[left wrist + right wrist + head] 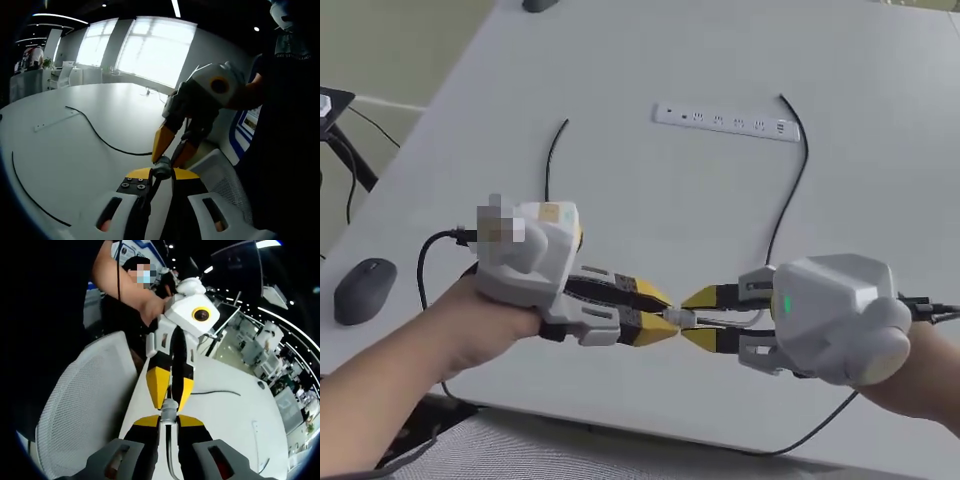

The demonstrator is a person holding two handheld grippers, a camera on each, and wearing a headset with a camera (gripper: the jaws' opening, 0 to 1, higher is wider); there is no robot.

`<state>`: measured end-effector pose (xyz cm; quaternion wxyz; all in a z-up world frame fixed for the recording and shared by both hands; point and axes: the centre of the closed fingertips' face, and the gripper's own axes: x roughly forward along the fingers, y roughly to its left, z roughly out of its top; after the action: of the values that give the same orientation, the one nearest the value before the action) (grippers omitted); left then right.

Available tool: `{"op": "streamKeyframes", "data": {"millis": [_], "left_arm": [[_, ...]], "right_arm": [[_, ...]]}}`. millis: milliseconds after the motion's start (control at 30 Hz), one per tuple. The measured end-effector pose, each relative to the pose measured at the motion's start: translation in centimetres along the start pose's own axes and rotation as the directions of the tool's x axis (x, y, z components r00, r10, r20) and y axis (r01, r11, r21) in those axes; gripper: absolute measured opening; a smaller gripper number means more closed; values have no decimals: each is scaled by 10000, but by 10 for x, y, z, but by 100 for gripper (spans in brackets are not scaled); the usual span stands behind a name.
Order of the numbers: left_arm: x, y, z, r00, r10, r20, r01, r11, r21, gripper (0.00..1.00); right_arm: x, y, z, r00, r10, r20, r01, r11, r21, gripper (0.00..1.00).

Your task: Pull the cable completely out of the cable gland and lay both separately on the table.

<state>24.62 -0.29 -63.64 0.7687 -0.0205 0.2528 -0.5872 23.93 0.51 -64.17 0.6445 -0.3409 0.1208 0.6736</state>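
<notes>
Grey gland [161, 171] sits pinched in my left claw [663, 316], cable [168, 440] in my right claw [169, 420]; a skewed pull could slip either.

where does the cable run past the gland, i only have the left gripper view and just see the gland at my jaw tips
observer: the right gripper view shows the cable, white, running from the cable gland back between the right gripper's own jaws.
operator: is it out of the gland yet
observer: doesn't look it. In the head view the cable meets the gland between the two grippers' tips, with no gap showing.
operator: anything lying off to my left
observer: a dark mouse lies near the left edge of the table, apart from the left gripper.
</notes>
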Motion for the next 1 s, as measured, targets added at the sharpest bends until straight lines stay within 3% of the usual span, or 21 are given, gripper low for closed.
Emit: {"op": "streamKeyframes", "data": {"millis": [133, 200, 267, 367, 433, 533, 600, 633, 700, 733, 800, 867, 900, 1000], "left_arm": [[-1, -1, 3, 10000, 56, 15, -57, 9986, 519, 15], [-1, 0, 5, 9999, 129, 49, -132, 9970, 759, 15], [-1, -1, 6, 9999, 166, 45, -169, 9956, 926, 15], [0, 1, 6, 9994, 330, 71, -336, 9937, 1071, 15], [1, 3, 7, 9990, 430, 114, -440, 9934, 1057, 15], [3, 5, 8, 9985, 537, 90, -544, 9903, 1279, 15], [3, 8, 10, 9977, 668, 137, -681, 9869, 1462, 15], [3, 9, 10, 9973, 718, 155, -733, 9860, 1499, 15], [2, 11, 11, 9968, 785, 175, -803, 9844, 1565, 15], [2, 12, 11, 9968, 787, 167, -803, 9844, 1568, 15], [3, 14, 10, 9968, 791, 108, -798, 9839, 1602, 15], [3, 14, 10, 9969, 786, 56, -784, 9832, 1650, 15], [3, 14, 10, 9969, 791, 58, -790, 9831, 1649, 15], [3, 19, 10, 9965, 830, 84, -833, 9837, 1597, 15]], "right_arm": [[-2, -3, 2, 9998, -143, 137, 131, 9963, 849, 8], [-3, -5, 1, 9996, -270, 123, 257, 9952, 948, 9], [-3, -9, -3, 9987, -510, -28, 508, 9866, 1551, 11], [-6, -11, -2, 9979, -639, 135, 605, 9824, 1770, 12], [-9, -12, -5, 9962, -865, 70, 829, 9728, 2161, 13], [-17, -14, -13, 9913, -1280, -295, 1307, 9371, 3237, 15], [-25, -22, -12, 9807, -1924, -349, 1941, 9357, 2947, 11], [-30, -26, -18, 9687, -2327, -860, 2475, 9318, 2655, 10], [-29, -24, -30, 9512, -2560, -1724, 2896, 9334, 2119, 10], [-28, -23, -31, 9494, -2579, -1791, 2928, 9331, 2086, 11], [-22, -21, -35, 9340, -2926, -2052, 3318, 9233, 1937, 12], [-16, -18, -34, 9313, -3017, -2039, 3405, 9200, 1941, 11], [-15, -20, -33, 9220, -3298, -2027, 3653, 9145, 1736, 11], [-10, -20, -31, 9093, -3599, -2091, 3934, 9072, 1492, 11]]}}
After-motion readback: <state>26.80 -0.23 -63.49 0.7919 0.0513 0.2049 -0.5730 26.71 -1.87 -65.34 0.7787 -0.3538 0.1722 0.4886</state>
